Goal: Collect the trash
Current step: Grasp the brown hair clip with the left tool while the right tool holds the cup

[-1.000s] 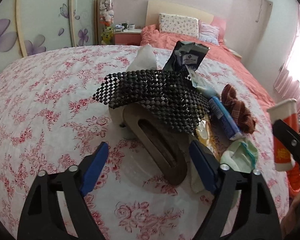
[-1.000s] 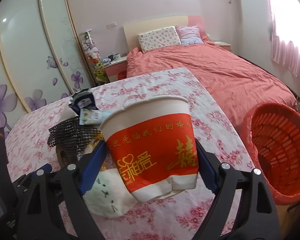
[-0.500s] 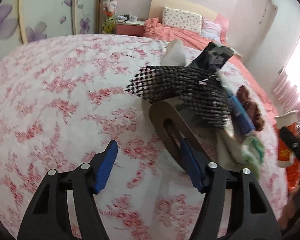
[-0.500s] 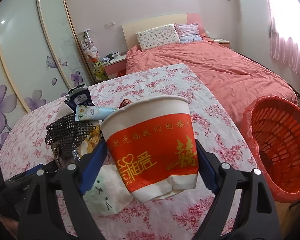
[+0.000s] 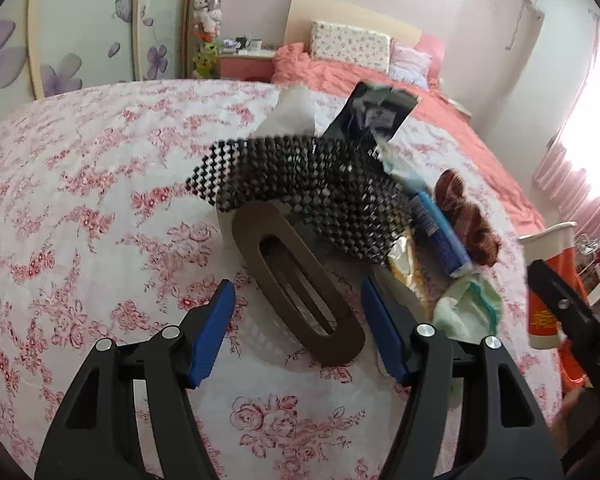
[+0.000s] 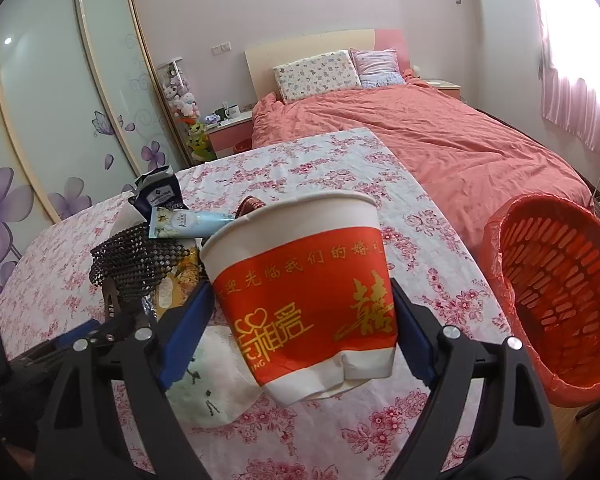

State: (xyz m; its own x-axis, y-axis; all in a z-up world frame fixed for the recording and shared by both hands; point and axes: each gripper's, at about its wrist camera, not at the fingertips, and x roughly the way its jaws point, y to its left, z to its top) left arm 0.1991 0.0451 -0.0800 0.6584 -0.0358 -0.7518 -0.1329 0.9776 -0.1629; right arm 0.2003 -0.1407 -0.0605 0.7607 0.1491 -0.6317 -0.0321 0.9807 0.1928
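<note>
Left wrist view: the left gripper is hanging released over the brown oval clip, having swung back from its leftward drift; the litter pile is lying at 1 o'clock.
Right wrist view: the right gripper is still clenching the paper cup; the red basket is waiting at 3 o'clock, closer than before, so the drop seems near.

The beaded mat lies draped over the oval holder mid-table, the tube just right of it; the paper cup sits between the right gripper fingers, the basket off the table's right edge
</note>
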